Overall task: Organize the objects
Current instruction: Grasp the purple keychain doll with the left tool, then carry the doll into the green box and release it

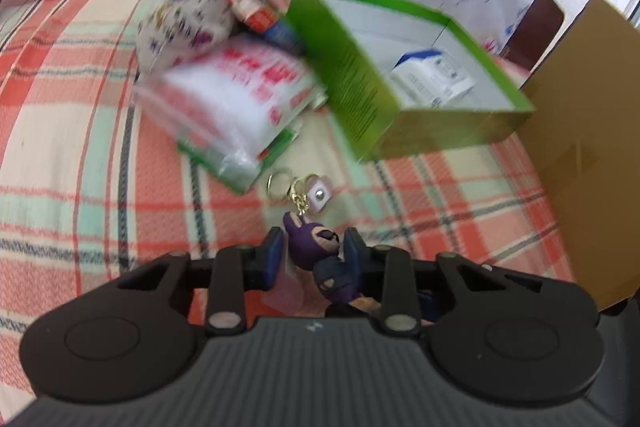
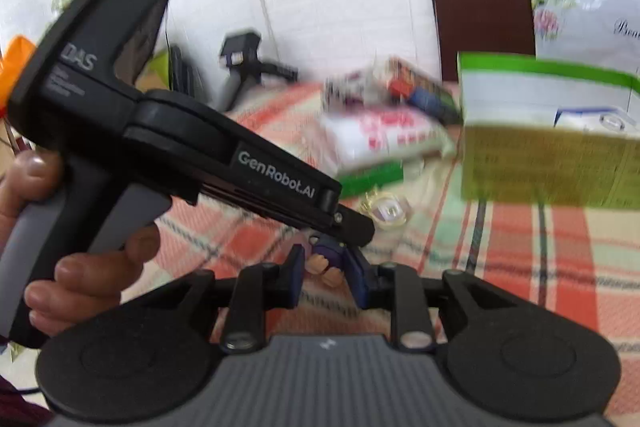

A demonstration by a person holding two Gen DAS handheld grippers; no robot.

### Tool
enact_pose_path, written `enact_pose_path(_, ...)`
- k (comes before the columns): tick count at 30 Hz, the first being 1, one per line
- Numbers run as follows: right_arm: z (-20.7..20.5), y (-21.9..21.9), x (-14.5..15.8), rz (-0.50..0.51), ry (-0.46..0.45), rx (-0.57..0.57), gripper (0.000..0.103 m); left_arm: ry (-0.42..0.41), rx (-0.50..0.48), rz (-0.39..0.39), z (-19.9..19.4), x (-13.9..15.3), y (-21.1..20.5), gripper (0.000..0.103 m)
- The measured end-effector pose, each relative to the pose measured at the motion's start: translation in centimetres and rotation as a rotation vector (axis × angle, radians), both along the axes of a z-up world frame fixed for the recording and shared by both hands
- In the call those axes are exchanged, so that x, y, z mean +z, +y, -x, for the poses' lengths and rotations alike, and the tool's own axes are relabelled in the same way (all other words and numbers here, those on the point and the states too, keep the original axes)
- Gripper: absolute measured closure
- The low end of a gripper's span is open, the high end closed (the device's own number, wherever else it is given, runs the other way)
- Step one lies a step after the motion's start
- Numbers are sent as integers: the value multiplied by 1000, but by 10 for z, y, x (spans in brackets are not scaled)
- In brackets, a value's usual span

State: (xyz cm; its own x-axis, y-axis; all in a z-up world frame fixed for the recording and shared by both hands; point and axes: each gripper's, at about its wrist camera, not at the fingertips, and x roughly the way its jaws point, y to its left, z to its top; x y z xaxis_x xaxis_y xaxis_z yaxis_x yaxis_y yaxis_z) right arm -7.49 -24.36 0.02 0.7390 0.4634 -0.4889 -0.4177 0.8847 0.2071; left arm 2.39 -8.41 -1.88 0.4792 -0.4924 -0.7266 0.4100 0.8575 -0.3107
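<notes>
Purple figure keychain [image 1: 316, 247] caught from both sides at once — the left gripper [image 1: 312, 253] has its blue pads [image 1: 273, 251] closed on the little purple body, and the right gripper [image 2: 325, 269] clamps the same toy lower down, where the tan feet poke out between its own fingers [image 2: 295, 269]. No earlier picture to compare, so all that can be said is both sets of fingers sit tight on it. Just beyond the left fingertips the gold ring and pale pink flower charm [image 1: 318, 195] trail out over the plaid blanket [image 1: 80, 147]. Farther ahead of those fingers and off to their right, the green box [image 1: 360, 75] stands open with a white and blue carton [image 1: 432, 75] inside. Ahead and to the left lies a red-and-white packet [image 1: 240, 95] — blurred — with a floral pouch [image 1: 184, 19] behind it. From the right wrist view, a person's hand [image 2: 80, 267] grips the left tool's handle.
</notes>
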Motion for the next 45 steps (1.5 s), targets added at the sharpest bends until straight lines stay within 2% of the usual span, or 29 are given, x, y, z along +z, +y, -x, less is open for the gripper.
enact_pose_path(3, 5, -12, 23, -15, -114, -36, 83, -38, -12, 34, -6, 29, -10, 70)
enact_pose_path(10, -4, -57, 91, -3, -410, -180, 83, -307, -94, 72, -23, 125, -64, 70)
enact_pose_path(12, -12, -74, 100, 0, -457, -219, 83, -358, -110, 75, -32, 140, -82, 70)
enact_pose_path(14, -23, -90, 97, 19, -477, -269, 83, -382, -125, 88, -44, 142, -99, 72)
enact_pose_path(17, -49, -93, 76, 21, -401, -311, 87, -370, -132, 97, -63, 123, -117, 75)
enact_pose_path(19, -63, -90, 53, 39, -337, -335, 87, -353, -130, 76, -71, 102, -129, 75)
enact_pose_path(21, -77, -85, 32, 79, -248, -358, 82, -347, -116, 1, -76, 81, -141, 72)
enact_pose_path(22, -81, -85, 23, 85, -195, -367, 76, -337, -101, -58, -78, 73, -146, 72)
enact_pose_path(23, -82, -88, 18, 61, -162, -376, 75, -323, -92, -89, -80, 66, -146, 72)
enact_pose_path(25, -75, -91, 17, 3, -147, -392, 75, -294, -71, -64, -81, 60, -130, 72)
enact_pose_path(29, -62, -77, 28, -16, -172, -393, 71, -290, 35, -5, -76, 67, -77, 69)
enact_pose_path(32, -56, -54, 33, -29, -180, -349, 70, -291, 129, -17, -70, 69, -33, 69)
enact_pose_path(35, -53, -30, 36, -29, -159, -258, 62, -273, 199, -45, -64, 63, 7, 69)
enact_pose_path(36, -52, -21, 34, -21, -144, -224, 60, -260, 216, -56, -63, 59, 19, 67)
enact_pose_path(38, -54, -1, 26, -10, -93, -152, 52, -227, 250, -70, -63, 49, 38, 52)
enact_pose_path(40, -58, 16, 17, 5, -30, -90, 45, -191, 270, -67, -64, 39, 53, 43)
enact_pose_path(42, -70, 29, 7, 45, 23, -52, 31, -146, 252, -40, -69, 30, 60, 35)
enact_pose_path(43, -75, 32, 2, 60, 38, -54, 17, -123, 250, -25, -72, 26, 63, 27)
enact_pose_path(44, -79, 35, -1, 71, 51, -60, 15, -112, 258, -12, -77, 23, 65, 21)
enact_pose_path(45, -85, 38, -2, 78, 65, -67, 15, -111, 267, -4, -81, 20, 68, 20)
